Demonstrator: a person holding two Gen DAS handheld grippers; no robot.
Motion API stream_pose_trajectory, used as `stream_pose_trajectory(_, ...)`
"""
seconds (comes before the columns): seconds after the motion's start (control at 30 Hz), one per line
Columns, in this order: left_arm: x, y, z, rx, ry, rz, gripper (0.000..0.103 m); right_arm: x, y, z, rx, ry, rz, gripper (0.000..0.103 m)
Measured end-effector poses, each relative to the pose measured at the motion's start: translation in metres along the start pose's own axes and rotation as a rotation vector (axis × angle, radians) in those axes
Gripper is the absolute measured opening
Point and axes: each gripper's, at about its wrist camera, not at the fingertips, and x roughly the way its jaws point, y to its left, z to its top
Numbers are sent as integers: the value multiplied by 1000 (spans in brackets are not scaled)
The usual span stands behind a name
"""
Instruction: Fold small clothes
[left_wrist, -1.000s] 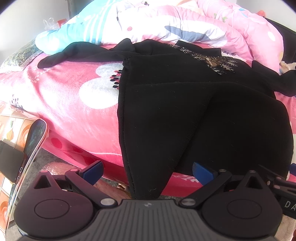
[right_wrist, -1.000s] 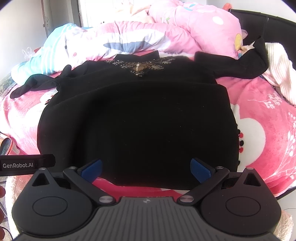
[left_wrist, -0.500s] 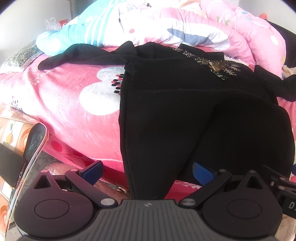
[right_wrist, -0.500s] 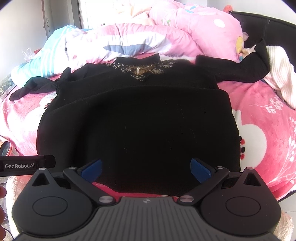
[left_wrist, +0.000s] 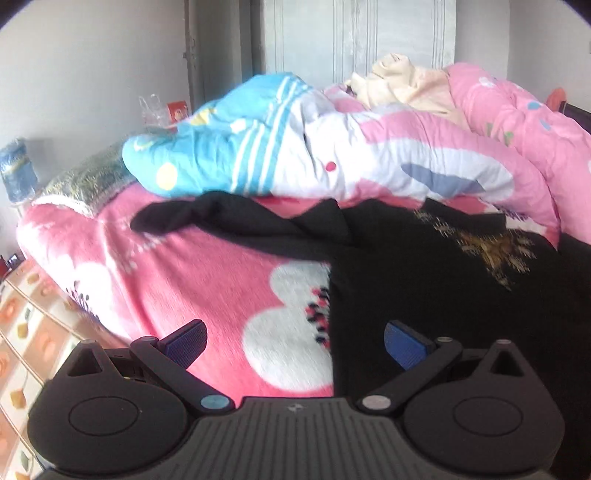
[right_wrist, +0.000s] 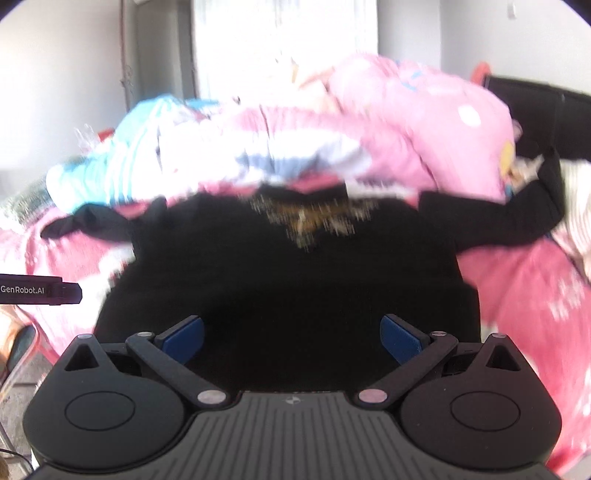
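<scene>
Left gripper (left_wrist: 295, 341) — jaws spread wide, holding nothing; its right pad (left_wrist: 404, 343) sits over the top's left edge, its left pad over the blanket (left_wrist: 207, 273). Right gripper (right_wrist: 291, 338) — jaws released, empty, above the top's lower body. Black top (right_wrist: 295, 280) — spread flat on the blanket, gold motif at 12 o'clock, sleeves out toward 9 and 3. Quilt (left_wrist: 332, 155) — heaped beyond the collar, 12 o'clock. Right view blurred.
</scene>
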Motion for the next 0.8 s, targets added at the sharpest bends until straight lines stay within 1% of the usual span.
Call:
stream_pose_trajectory(0.1,12,18,30,-27,-46,25,103,17,-5,33,-7,-94,54,103)
stream_pose_trajectory(0.17,30,36,53,-43,-52,64,103,33,-8,54,-7,-136,103,103)
stream_pose_trajectory(0.23,50,55,70,-66,-47,88,103,53,-9,70,6,-148,161,103)
stream_pose_trajectory(0.27,58,65,78,-88,-48,102,103,64,-10,77,20,-139,175,103)
stream_pose_trajectory(0.3,65,77,85,-108,-63,91,103,75,-12,80,31,-131,189,103)
stream_pose_trajectory(0.33,71,83,89,-125,-59,83,103,86,-12,81,40,-121,204,103)
stream_pose_trajectory(0.37,87,98,99,-182,-26,55,103,98,-13,81,49,-105,212,103)
stream_pose_trajectory(0.4,95,105,103,-214,-5,35,103,109,-13,82,57,-93,224,103)
stream_pose_trajectory(0.43,117,123,112,-305,57,-10,103,120,-13,76,66,-81,237,103)
stream_pose_trajectory(0.5,146,145,120,-451,121,-33,103,138,-15,70,89,-55,261,103)
stream_pose_trajectory(0.53,161,154,123,-501,147,-48,103,146,-14,66,97,-42,275,103)
stream_pose_trajectory(0.6,183,163,128,-564,184,-43,102,160,-16,59,115,-11,297,103)
stream_pose_trajectory(0.7,243,179,133,-694,277,1,94,179,-21,54,122,18,317,103)
stream_pose_trajectory(0.77,271,183,132,-740,304,41,89,189,-26,51,122,31,318,103)
stream_pose_trajectory(0.8,283,184,131,-756,322,61,84,194,-30,50,122,39,317,103)
